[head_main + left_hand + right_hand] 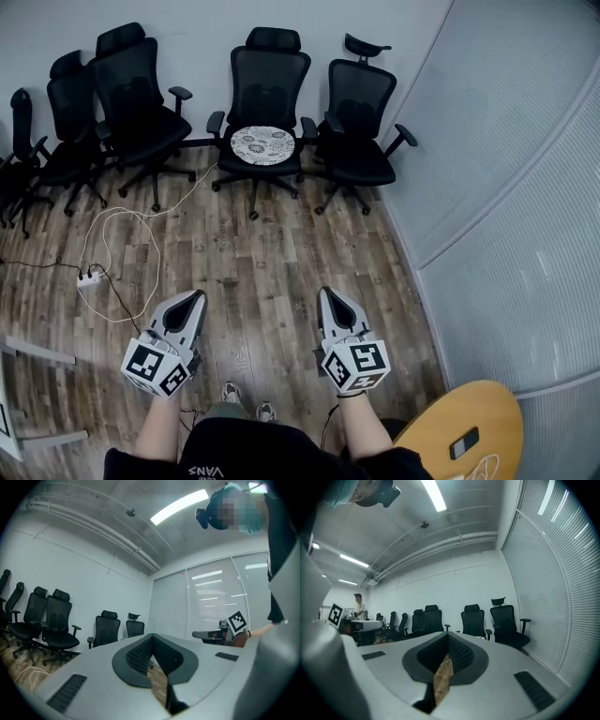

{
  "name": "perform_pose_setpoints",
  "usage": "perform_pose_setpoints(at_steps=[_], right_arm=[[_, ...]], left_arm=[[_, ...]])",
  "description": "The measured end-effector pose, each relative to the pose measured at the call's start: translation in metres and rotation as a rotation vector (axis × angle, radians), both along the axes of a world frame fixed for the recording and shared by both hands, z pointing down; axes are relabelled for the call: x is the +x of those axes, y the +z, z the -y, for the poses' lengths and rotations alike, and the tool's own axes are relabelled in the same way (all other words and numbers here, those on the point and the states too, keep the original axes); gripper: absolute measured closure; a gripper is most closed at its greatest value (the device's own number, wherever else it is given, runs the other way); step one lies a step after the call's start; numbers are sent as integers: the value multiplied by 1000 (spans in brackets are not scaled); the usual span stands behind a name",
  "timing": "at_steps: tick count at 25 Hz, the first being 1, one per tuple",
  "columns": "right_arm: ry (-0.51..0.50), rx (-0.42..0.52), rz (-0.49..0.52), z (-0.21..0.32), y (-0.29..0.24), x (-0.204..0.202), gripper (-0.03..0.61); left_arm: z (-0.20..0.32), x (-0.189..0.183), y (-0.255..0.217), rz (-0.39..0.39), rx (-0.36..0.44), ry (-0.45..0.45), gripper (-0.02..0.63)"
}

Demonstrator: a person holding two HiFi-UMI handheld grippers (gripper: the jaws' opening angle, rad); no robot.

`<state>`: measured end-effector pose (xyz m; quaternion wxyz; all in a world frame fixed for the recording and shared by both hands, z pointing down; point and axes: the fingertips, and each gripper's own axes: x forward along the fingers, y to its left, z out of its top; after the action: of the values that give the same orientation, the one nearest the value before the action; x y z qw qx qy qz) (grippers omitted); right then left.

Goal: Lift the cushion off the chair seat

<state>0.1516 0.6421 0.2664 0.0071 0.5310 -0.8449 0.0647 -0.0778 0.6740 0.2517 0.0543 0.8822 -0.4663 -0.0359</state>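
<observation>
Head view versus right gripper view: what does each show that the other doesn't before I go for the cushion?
Only the head view: the round patterned cushion on a chair seat, the power strip and white cable on the floor, a wooden table with a phone. Only the right gripper view: a standing person at far left and the ceiling light strip. Both: the black office chairs, the blinds wall, and the right claw, shut and empty.
</observation>
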Motion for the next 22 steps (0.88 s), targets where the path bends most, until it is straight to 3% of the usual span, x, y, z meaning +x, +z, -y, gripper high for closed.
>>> perform_pose_setpoints(at_steps=[12,22], right_arm=[[44,24,-7,47,-4,-41,561],[63,8,-16,75,2,-45,561]], left_arm=[[61,-36,-4,4,40,63,603],[94,-42,8,-7,3,76,603]])
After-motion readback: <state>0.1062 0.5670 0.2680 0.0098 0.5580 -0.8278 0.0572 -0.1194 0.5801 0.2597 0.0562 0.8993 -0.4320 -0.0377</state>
